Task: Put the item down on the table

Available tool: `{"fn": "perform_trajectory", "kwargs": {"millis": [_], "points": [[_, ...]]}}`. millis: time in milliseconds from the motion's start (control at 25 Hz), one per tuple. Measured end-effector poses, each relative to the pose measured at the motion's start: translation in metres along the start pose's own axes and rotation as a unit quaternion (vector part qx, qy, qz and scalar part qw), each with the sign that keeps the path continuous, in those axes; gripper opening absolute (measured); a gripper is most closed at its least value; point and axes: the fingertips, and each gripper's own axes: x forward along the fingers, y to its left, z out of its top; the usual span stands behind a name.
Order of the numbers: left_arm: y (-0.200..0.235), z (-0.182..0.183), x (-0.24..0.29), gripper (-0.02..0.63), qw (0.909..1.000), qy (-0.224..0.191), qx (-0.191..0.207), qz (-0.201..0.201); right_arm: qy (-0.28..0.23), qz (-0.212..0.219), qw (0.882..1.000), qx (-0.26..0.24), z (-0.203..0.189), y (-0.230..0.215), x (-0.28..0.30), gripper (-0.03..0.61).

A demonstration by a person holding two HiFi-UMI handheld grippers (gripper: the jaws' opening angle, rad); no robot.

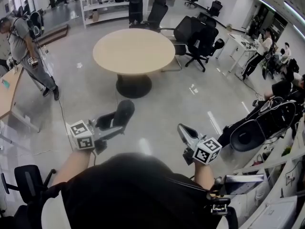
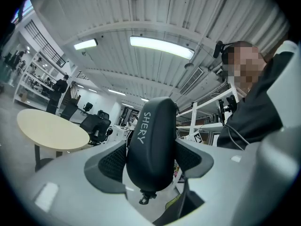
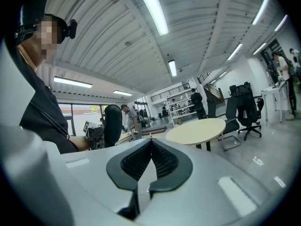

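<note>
A black oblong case (image 2: 151, 147) with "SHERY" printed on it stands upright between the ribbed pads (image 2: 112, 161) of my left gripper (image 2: 150, 161), which is shut on it. In the head view the case (image 1: 123, 112) sticks out ahead of the left gripper (image 1: 116, 123), above the grey floor and short of the round beige table (image 1: 133, 51). That table (image 2: 51, 131) lies to the left beyond the case. My right gripper (image 3: 150, 145) has its pads together with nothing between them. It is held at the lower right (image 1: 183, 130), with the table (image 3: 195, 130) ahead of it.
Black office chairs (image 1: 200, 37) crowd the table's far right side. A person (image 1: 26, 42) walks at the left beside a wooden desk (image 1: 9, 89). White shelving (image 1: 102, 4) stands at the back. More chairs (image 1: 267, 123) and people are at the right.
</note>
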Motion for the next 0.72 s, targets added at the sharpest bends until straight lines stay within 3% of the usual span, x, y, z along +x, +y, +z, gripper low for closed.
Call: {"fn": "perform_trajectory", "kwargs": {"millis": [200, 360, 720], "points": [[0.041, 0.007, 0.015, 0.319, 0.9999, 0.005, -0.010, -0.011, 0.009, -0.004, 1.000, -0.003, 0.004, -0.014, 0.028, 0.015], [0.091, 0.012, 0.032, 0.319, 0.9989, 0.000, -0.016, -0.044, 0.014, -0.031, 0.999, -0.009, 0.012, -0.037, 0.062, 0.015], [0.246, 0.083, 0.061, 0.319, 0.9952, -0.002, 0.007, -0.098, 0.001, -0.082, 0.996, -0.031, 0.079, -0.089, 0.196, 0.015]]}}
